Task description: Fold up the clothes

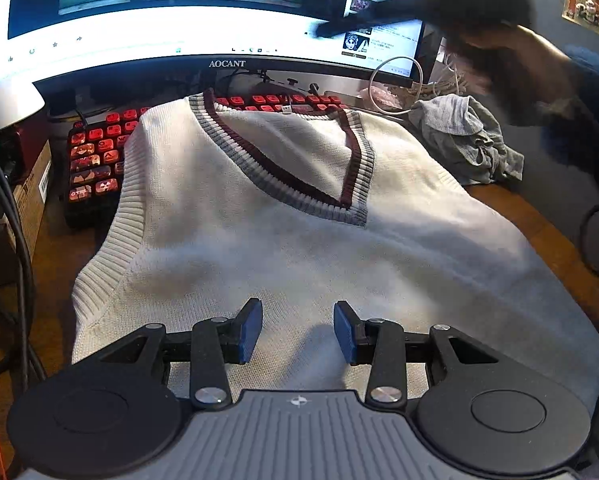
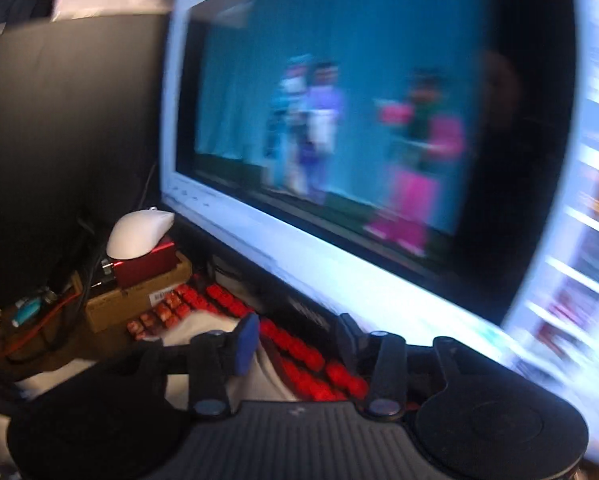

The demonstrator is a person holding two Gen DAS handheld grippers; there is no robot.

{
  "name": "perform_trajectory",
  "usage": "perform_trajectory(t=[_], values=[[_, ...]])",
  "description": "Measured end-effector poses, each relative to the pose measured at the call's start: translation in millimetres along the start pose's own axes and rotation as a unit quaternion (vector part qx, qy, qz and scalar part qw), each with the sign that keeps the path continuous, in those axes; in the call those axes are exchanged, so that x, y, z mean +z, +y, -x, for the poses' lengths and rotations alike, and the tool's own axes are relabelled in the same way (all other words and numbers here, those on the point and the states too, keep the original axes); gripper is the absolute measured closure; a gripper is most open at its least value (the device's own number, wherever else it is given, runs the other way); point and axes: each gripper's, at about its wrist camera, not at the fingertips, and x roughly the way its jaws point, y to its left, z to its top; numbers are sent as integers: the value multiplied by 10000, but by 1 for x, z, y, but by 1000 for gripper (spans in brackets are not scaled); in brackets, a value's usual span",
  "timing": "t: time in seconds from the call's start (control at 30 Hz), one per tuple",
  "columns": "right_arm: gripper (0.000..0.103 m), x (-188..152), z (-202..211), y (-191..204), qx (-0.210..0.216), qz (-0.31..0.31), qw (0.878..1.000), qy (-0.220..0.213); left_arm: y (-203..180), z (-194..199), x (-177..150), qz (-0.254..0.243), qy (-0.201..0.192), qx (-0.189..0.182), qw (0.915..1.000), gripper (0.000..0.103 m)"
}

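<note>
Wooden tabletop (image 1: 539,216) | white knit vest (image 1: 259,248) spread flat, collar over red keyboard (image 1: 95,160) | left gripper (image 1: 298,332) jaws part-open, empty, above hem | right gripper (image 2: 295,344) jaws apart, empty, raised toward monitor (image 2: 339,120).

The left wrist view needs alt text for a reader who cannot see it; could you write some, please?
A cream knit vest with a maroon-and-grey V-neck lies flat on a desk, its shoulders over a red-lit keyboard below a bright monitor. The left gripper hovers open above the hem, holding nothing. A crumpled grey garment sits at the right.
</note>
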Motion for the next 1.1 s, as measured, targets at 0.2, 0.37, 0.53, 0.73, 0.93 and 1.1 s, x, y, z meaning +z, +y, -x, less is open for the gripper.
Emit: perform_trajectory(t=[0.2,0.37,0.53,0.73,0.93,1.1], values=[[62,-73,46,-54,-999,-710,9908,572,1,1,-1,-21,-9,23,10000,64],[62,-112,32,-84,-1025,-1112,9867,589,-1,-1,1,-15,29,89,10000,64],[63,-118,10,-101,-368,-1635,9849,441,-2,-1,2,-17,56,124,9999,64],[91,-121,-4,-82,-256,-1300,9897,541,-2,0,2,-4,56,128,9999,64],[96,-109,-1,-50,-1012,-193,9938,411,-3,0,2,-49,48,143,9999,64],[96,-112,-18,-36,-1850,842,9774,586,-5,0,1,-113,31,176,9998,64]])
